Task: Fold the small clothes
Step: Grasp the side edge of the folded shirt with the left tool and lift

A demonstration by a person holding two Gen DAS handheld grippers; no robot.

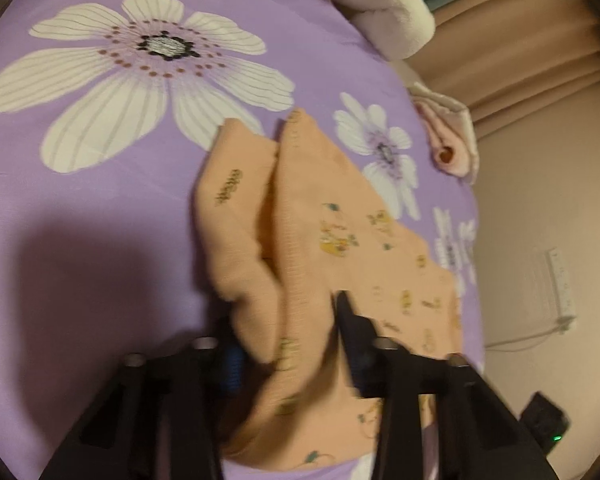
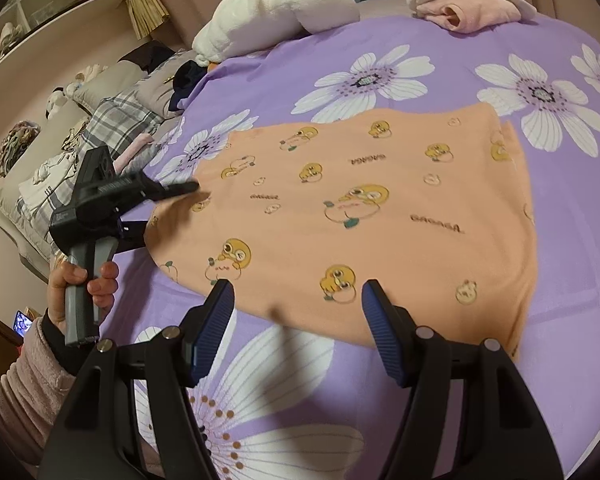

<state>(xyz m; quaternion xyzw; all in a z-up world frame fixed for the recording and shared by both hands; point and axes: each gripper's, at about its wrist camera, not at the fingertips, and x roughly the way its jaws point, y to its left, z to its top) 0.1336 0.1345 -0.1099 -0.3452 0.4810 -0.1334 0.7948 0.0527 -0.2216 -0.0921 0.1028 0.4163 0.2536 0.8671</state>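
1. A peach garment (image 2: 360,216) printed with yellow ducks lay spread on a bed, over a purple sheet (image 2: 440,64) with large white flowers.
2. The left gripper (image 1: 288,332) reached over the garment's left edge; in the right wrist view it showed at the far left (image 2: 180,190), held by a hand (image 2: 80,280) in a fuzzy pink sleeve (image 2: 24,376).
3. In the left wrist view a bunched fold of the peach cloth ran up between its jaws, which had narrowed around it. The picture was blurred, so I could not tell whether the pads actually pressed the cloth.
4. The right gripper (image 2: 296,300) hung at the garment's near edge with its jaws spread wide. The blue ribbed pads (image 2: 216,316) stood apart, and nothing was pinched between them.
5. The garment's near hem lay just beyond the right gripper's fingertips.
6. At the far edge of the bed sat a rolled white towel (image 2: 276,4) and a folded pink garment (image 2: 472,8), both well apart from the peach garment.
7. To the left of the bed, plaid bedding (image 2: 116,120) and other cloth lay heaped.
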